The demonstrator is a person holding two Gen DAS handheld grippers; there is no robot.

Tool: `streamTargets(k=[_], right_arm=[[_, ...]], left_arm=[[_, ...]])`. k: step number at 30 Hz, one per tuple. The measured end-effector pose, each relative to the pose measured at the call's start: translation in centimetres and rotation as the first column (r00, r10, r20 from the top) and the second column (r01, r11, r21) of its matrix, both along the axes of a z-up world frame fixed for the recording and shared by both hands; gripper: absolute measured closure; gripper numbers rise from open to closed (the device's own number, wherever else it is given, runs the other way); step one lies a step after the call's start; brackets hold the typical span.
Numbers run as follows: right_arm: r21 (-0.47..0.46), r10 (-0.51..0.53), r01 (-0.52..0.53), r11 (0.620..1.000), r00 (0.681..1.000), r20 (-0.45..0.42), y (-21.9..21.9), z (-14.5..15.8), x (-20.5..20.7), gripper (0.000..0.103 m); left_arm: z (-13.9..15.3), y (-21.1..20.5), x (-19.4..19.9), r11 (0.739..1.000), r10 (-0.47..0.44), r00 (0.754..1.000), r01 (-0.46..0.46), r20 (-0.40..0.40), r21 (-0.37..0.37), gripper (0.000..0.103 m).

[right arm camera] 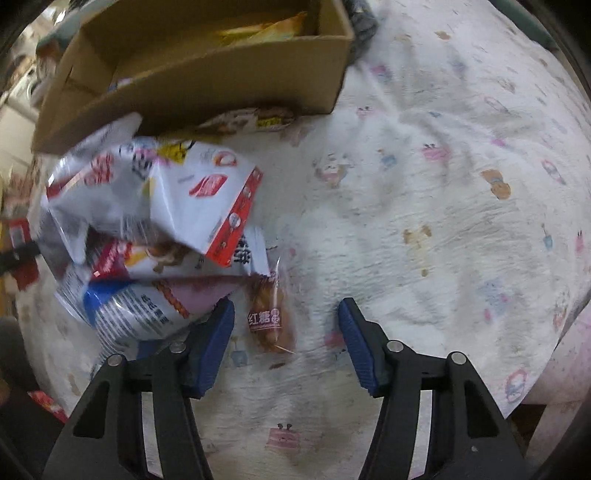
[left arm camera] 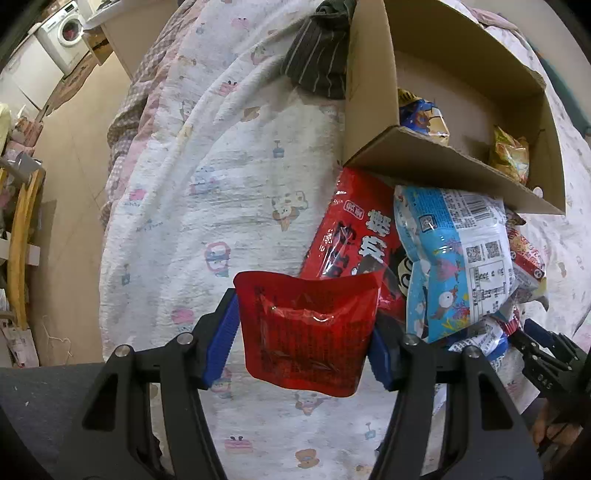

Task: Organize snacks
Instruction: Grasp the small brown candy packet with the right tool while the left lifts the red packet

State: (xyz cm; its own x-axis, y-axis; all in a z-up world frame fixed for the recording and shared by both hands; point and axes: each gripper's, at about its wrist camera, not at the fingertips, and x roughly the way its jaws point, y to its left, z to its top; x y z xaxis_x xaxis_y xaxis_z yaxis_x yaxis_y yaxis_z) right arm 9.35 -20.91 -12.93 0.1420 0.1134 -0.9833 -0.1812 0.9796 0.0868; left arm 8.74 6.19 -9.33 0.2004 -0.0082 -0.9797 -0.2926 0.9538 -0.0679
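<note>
My left gripper [left arm camera: 304,332] is shut on a small red snack pouch [left arm camera: 306,332] and holds it above the bed. Beyond it lie a large red bag [left arm camera: 354,229] and a light blue bag [left arm camera: 454,258], against an open cardboard box [left arm camera: 439,162] that holds a blue-and-gold packet [left arm camera: 424,118] and a yellow packet [left arm camera: 511,157]. My right gripper [right arm camera: 286,325] is open, its jaws either side of a small clear packet of brown snacks [right arm camera: 267,317] lying on the sheet. A pile of white, red and blue bags [right arm camera: 155,229] lies to its left, in front of the box [right arm camera: 207,85].
The bed has a white cartoon-print sheet [left arm camera: 221,184], also in the right wrist view [right arm camera: 424,221]. Dark striped cloth [left arm camera: 317,62] lies beside the box. The floor and a washing machine [left arm camera: 66,33] are at the left. The other gripper [left arm camera: 543,358] shows at the lower right.
</note>
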Motion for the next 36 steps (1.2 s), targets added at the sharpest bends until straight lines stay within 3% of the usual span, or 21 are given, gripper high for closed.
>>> streamTargets(k=[3,5,11,20,28,36], right_arm=[[-0.023,0.017,-0.017,1.000,1.000,0.018,0.2,0.1,-0.2,0.077],[-0.003,0.011,-0.011,1.000,0.999,0.037,-0.2,0.8,-0.5,0.079],[0.021,-0.052,0.049,0.999,0.989,0.138,-2.3,3.6,-1.5,0.080],[0.227,-0.149,0.074,0.971,0.931,0.334,-4.0,10.6,-2.4,0.080],[0.322,-0.150,0.018,0.947,0.908,0.392,-1.4,13.7,0.4,0.080],[0.331,-0.128,-0.033,0.943,0.883,0.452,1.4,16.2,4.6,0.080]], left_arm=[[0.1,0.0,-0.2,1.000,0.002,1.000,-0.002,0.004,0.006,0.044],[0.1,0.1,-0.3,1.000,0.003,1.000,-0.003,0.007,0.012,0.044],[1.8,-0.1,-1.1,0.998,0.000,0.999,-0.002,0.045,0.062,0.044],[7.0,-1.0,-1.0,0.997,-0.011,0.987,-0.001,0.159,0.077,0.044],[10.9,-3.3,3.0,0.992,-0.103,0.968,0.081,0.230,0.101,0.044],[13.4,-5.5,8.4,0.978,-0.184,0.942,0.149,0.280,0.144,0.044]])
